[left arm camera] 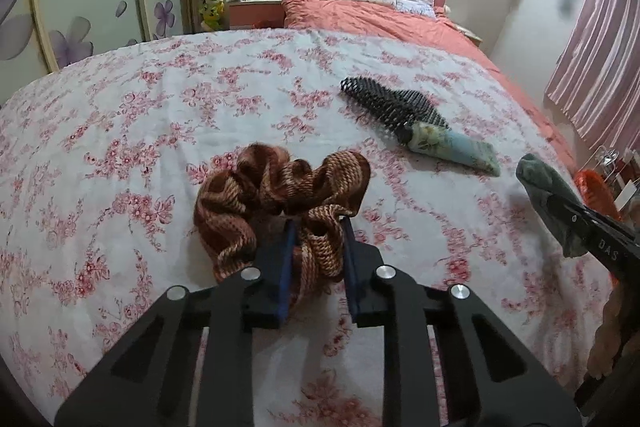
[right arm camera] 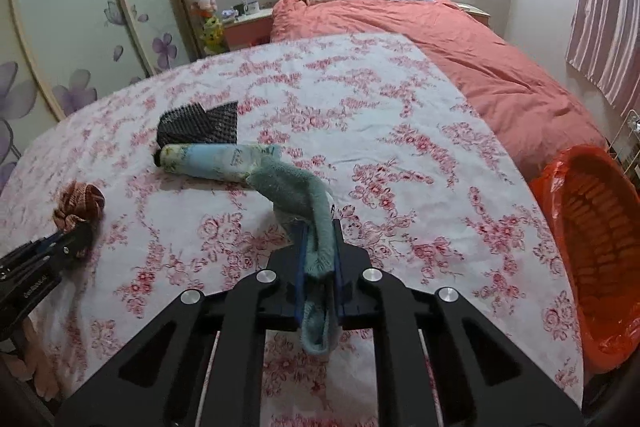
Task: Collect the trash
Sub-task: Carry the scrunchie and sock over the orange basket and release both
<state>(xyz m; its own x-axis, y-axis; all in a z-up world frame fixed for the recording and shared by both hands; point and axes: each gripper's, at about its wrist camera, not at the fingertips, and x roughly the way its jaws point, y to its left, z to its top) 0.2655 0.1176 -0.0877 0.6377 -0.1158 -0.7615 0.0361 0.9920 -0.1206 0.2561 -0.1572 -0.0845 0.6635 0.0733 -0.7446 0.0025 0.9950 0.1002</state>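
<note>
A brown striped scrunchie (left arm camera: 280, 195) lies on the floral cloth (left arm camera: 120, 147). My left gripper (left arm camera: 318, 223) is shut on its near folds, with fabric bunched between the blue pads. The same scrunchie (right arm camera: 78, 205) shows at the left edge of the right wrist view, with the left gripper (right arm camera: 76, 239) on it. My right gripper (right arm camera: 320, 227) is shut on a grey-green sock (right arm camera: 296, 187), whose cuff hangs down between the pads while its toe end sticks up and to the left. In the left wrist view the sock (left arm camera: 544, 195) and right gripper (left arm camera: 560, 211) appear at the right.
A black hairbrush (left arm camera: 388, 103) and a pale blue flowered tube (left arm camera: 452, 147) lie together further back on the cloth. An orange bin lined with an orange bag (right arm camera: 592, 227) stands off the right edge. Behind is a bed with a coral quilt (right arm camera: 480, 67).
</note>
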